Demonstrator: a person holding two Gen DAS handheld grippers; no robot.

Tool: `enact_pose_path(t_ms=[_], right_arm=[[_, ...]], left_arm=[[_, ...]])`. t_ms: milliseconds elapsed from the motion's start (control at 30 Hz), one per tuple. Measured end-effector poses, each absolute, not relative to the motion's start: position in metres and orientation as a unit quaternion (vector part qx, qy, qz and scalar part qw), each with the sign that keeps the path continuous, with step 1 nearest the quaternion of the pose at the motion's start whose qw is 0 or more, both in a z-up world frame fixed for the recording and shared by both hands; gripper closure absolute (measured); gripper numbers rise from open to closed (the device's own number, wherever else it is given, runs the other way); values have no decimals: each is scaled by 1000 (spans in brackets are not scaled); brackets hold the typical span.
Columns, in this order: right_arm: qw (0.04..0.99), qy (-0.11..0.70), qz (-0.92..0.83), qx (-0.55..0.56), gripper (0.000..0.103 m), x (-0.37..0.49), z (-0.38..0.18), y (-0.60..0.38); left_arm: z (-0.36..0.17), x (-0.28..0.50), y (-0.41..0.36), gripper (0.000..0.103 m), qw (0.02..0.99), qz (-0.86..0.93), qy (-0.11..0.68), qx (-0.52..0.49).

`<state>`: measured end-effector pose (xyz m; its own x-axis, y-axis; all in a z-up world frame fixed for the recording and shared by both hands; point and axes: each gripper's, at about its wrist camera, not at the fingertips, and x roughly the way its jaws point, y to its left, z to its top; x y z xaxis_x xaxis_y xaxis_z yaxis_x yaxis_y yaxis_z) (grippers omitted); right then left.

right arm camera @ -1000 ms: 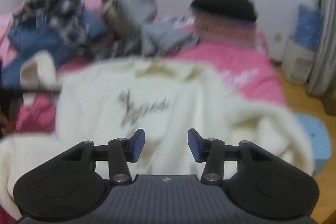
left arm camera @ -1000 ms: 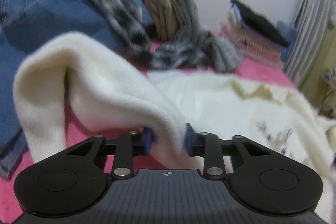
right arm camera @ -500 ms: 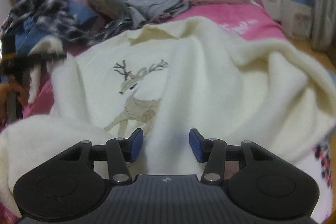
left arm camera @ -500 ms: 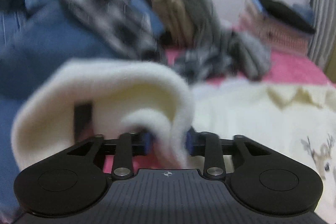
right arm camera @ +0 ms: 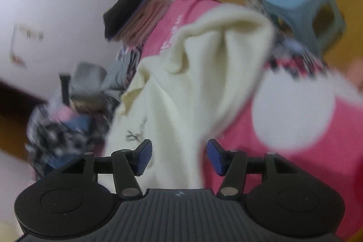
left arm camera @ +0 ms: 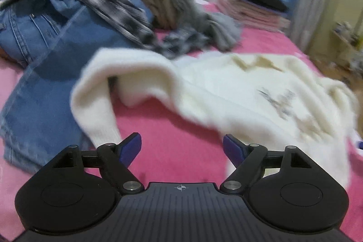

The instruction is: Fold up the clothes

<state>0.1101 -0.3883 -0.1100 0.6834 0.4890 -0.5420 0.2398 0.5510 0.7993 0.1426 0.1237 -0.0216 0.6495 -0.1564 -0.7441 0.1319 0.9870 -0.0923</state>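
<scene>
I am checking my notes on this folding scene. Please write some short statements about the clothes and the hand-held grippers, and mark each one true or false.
1. The cream sweater lies on a pink bedsheet. True.
2. The left hand-held gripper clamps the sleeve. False: its jaws are opening, with nothing between them.
3. The folded pile has a black garment on top. True.
4. The jeans are neatly folded. False: they lie spread out.
5. A blue stool stands on the floor. True.
</scene>
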Motion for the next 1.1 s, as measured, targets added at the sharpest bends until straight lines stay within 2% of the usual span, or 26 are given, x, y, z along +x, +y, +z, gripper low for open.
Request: enact_pose_path(t_ms=[233, 500, 533, 600, 633, 667, 767, 967, 1100], right_arm=[[746, 420, 74, 511, 43, 86, -135, -372], [733, 471, 116, 477, 45, 79, -146, -321], [735, 474, 121, 470, 49, 76, -146, -315], [749, 474, 119, 447, 63, 72, -142, -306], [759, 468, 119, 436, 76, 71, -137, -305], [770, 460, 119, 426, 84, 70, -131, -305], [803, 411, 110, 417, 88, 63, -107, -317], [872, 294, 74, 385, 89, 57, -39, -365], [907, 299, 26, 296, 90, 70, -30, -378]], left_arm=[[-36, 76, 96, 21, 879, -188, 433, -65], [-59, 26, 53, 21, 893, -189, 407, 12], [-60, 22, 50, 21, 894, -189, 404, 29], [-61, 15, 43, 21, 896, -189, 398, 60], [-61, 12, 41, 21, 896, -189, 395, 71], [-61, 9, 40, 21, 897, -190, 391, 82], [-63, 4, 36, 21, 895, -194, 389, 101], [-74, 3, 32, 21, 875, -215, 422, 107], [-84, 3, 30, 21, 859, -224, 447, 109]])
